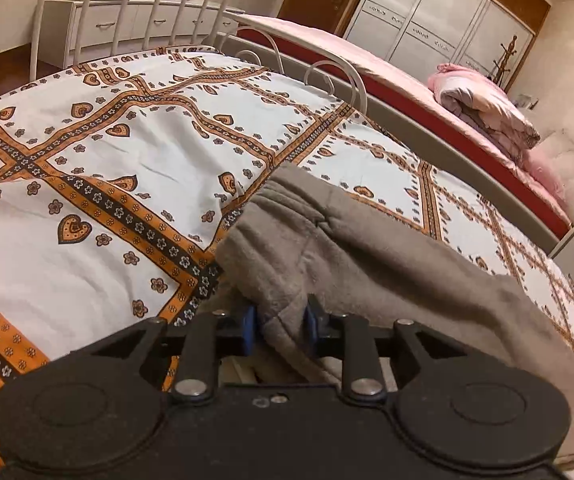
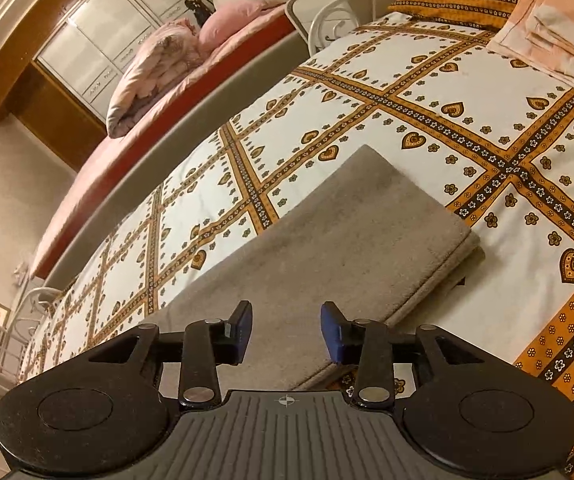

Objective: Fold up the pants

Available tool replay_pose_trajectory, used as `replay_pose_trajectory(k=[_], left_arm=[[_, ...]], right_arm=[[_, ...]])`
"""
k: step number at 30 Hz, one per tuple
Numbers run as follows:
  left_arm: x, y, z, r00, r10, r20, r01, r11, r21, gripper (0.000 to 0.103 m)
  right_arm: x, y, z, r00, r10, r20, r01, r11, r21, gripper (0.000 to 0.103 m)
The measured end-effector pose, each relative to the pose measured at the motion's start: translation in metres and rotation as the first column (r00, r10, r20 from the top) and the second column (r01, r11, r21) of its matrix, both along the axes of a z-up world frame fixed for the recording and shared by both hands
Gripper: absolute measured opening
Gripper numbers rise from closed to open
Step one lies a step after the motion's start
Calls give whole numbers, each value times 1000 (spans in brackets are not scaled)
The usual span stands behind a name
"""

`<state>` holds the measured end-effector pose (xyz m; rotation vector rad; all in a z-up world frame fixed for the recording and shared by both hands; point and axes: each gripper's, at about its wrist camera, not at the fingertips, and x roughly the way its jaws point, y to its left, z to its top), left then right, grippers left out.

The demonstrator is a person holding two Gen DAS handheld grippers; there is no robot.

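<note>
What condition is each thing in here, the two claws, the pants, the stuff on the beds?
left gripper: shut on the grey pants, fabric pinched between its blue pads.
right gripper: open, hovering over the pants, holding nothing.
grey pants: lying on the patterned bedsheet, legs doubled over flat.
patterned bedsheet: spread out, lightly wrinkled.
pink quilt: bundled up on the far bed.
wardrobe: doors closed.

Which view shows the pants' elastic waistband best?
The left wrist view: the gathered waistband of the grey pants lies in plain sight just beyond the left gripper, which is shut on the fabric. The right wrist view shows only a flat, smooth folded stretch, no waistband.
</note>
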<state>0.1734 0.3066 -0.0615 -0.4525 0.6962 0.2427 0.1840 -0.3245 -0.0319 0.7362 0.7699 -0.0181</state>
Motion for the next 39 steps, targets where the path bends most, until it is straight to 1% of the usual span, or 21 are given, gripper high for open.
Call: replay_pose_trajectory(k=[3,6,8,11,13,15,16,17,19,20,21,23,25,27,29,30,31,32,33,36,39], left_arm=[[-13,2,11,998,57,16,-56,998,-28,25],[-26,-7,39,983,160,91,-167,983,74,25],[-20,-25,55,980,101,171,-125,983,134,32],[10,-64,57,974,-89,209,67,991,113,45],[36,-98,49,960,-217,176,195,972,130,47],[59,-131,39,935,-329,129,306,936,174,47],[72,-146,31,927,-367,80,347,917,197,54],[84,-158,19,925,-379,13,367,904,219,60],[108,-166,-11,927,-352,-128,374,889,266,61],[113,-165,-20,927,-351,-130,374,881,289,66],[115,-162,-21,930,-348,-117,367,877,312,67],[116,-155,-12,946,-306,-104,324,895,308,61],[107,-145,-1,955,-288,-72,296,910,289,63],[102,-137,2,961,-264,-81,276,899,341,68],[109,-125,-11,957,-251,-146,287,892,349,70],[108,-121,-14,956,-264,-132,293,895,337,70],[108,-119,-12,956,-267,-125,293,896,333,70],[107,-121,-8,956,-262,-130,292,893,342,69],[105,-123,-4,958,-253,-136,286,891,352,68],[97,-126,3,959,-253,-131,284,890,356,70],[90,-126,7,959,-253,-130,284,882,376,73]], right_arm=[[1,-1,0,1000,-5,4,6,1000,-1,40],[6,2,4,1000,9,14,-8,999,-49,41],[16,15,6,998,61,23,-58,992,-115,41],[38,44,4,985,172,12,-167,970,-176,41],[52,66,3,972,236,10,-228,948,-221,41],[66,90,0,951,309,10,-296,919,-261,41],[73,101,-3,940,340,-1,-328,905,-272,42],[79,109,-9,930,367,-18,-358,893,-274,42],[92,123,-25,917,389,-95,-397,857,-327,42],[97,126,-33,912,388,-134,-409,834,-369,42],[99,126,-38,910,394,-126,-410,819,-402,42],[101,120,-37,922,370,-113,-382,825,-418,42],[97,112,-29,944,319,-90,-326,846,-423,42],[89,107,-16,934,359,-5,-330,855,-400,42],[90,112,-17,923,384,7,-344,833,-434,57],[98,114,-28,929,366,-60,-352,820,-452,73],[108,114,-39,929,340,-144,-367,814,-450,75],[109,113,-45,928,340,-156,-373,813,-447,75],[108,113,-40,933,337,-125,-356,814,-459,75],[100,105,-23,947,321,-10,-298,866,-401,75],[94,100,-14,959,284,16,-257,889,-379,75]])
